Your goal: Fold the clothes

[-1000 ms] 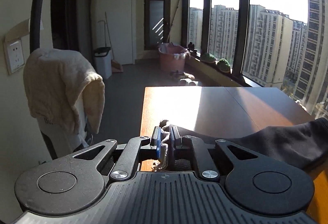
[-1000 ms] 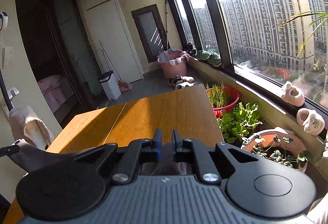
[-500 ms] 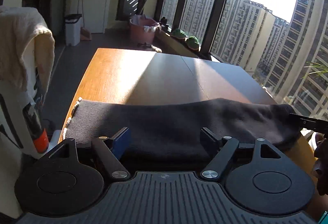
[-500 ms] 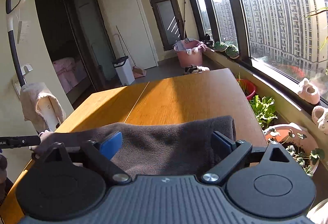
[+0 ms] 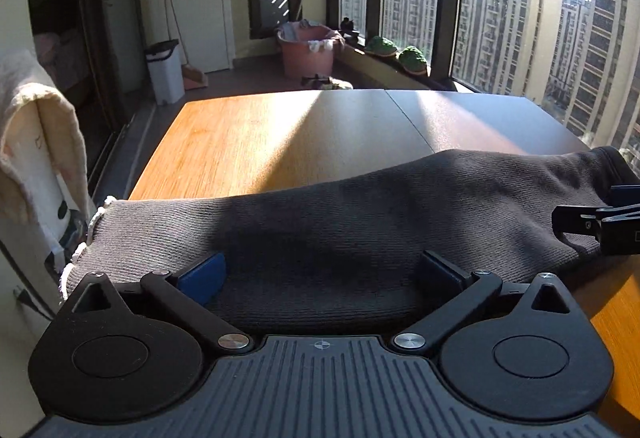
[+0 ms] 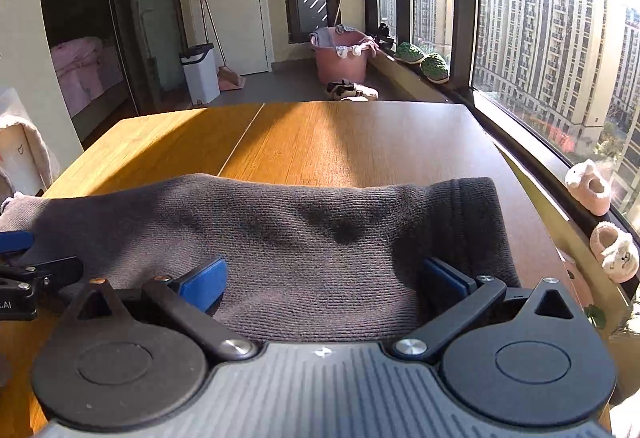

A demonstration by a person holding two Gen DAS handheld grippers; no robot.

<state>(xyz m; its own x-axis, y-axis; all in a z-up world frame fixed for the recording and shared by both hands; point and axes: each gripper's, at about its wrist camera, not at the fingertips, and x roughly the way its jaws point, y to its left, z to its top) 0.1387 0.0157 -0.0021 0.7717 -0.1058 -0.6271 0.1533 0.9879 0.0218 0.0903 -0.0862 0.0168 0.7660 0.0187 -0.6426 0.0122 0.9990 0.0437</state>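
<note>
While the garment (image 5: 360,222) lies flat, both grippers' jaws gape, seemingly level.

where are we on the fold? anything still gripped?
Done: the grey knit garment lies as a folded band across the near edge of the wooden table. In hand: nothing; the left claw and right claw are both open over it. Left: any further fold; none visible yet.
</note>
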